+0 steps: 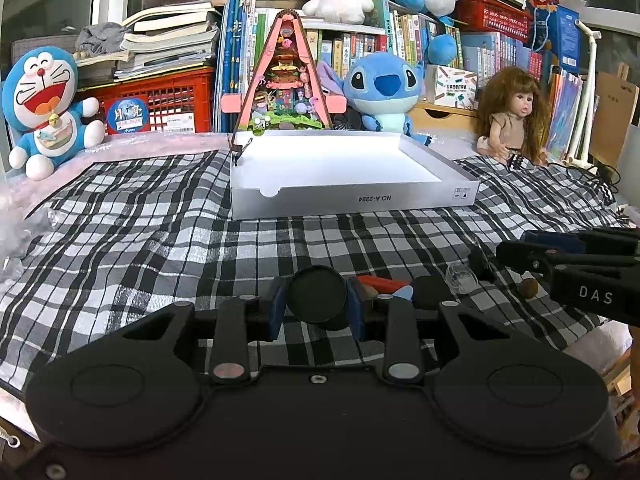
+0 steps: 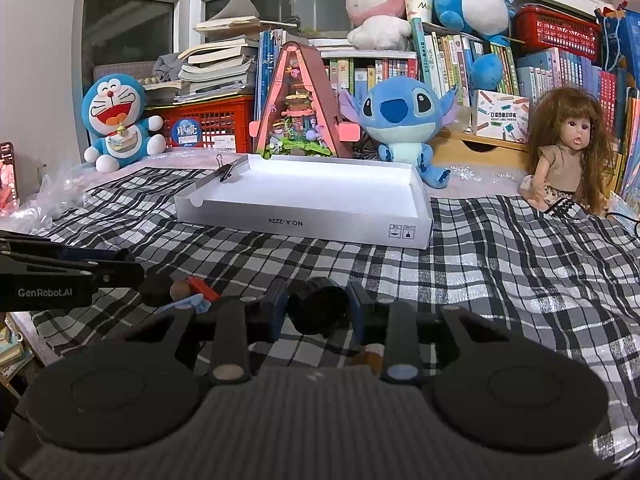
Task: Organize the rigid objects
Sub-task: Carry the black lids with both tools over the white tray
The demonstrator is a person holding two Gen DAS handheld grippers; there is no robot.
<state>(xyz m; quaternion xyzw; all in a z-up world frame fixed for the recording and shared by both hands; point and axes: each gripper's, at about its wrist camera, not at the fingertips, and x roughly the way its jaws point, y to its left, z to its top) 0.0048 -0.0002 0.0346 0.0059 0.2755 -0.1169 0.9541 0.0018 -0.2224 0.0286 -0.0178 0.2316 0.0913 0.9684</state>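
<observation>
Clamped in the left gripper (image 1: 317, 300) sits a flat black round plastic cap (image 1: 317, 294); the right gripper (image 2: 318, 310) pinches a ribbed black cylindrical lid (image 2: 318, 308). Both look light, stiff, best held across their rims, well short of the shallow white cardboard tray (image 1: 352, 199).

Two claw-mounted fisheye views, both facing the white box from low over the checked cloth.

The left wrist view looks forward and slightly down along its own claw (image 1: 316, 300), with the white box (image 1: 352, 196) dead ahead and fairly near; the right claw (image 1: 532, 256) enters from the right edge, nearer the camera than the box. The right wrist view sits further right, so the white box (image 2: 304, 216) lies ahead and a little left, and the left claw (image 2: 120, 270) enters from the left edge. Both share the box, the checked cloth (image 1: 160, 232) before it, and the plush toys and bookshelf (image 2: 460, 64) behind it.
</observation>
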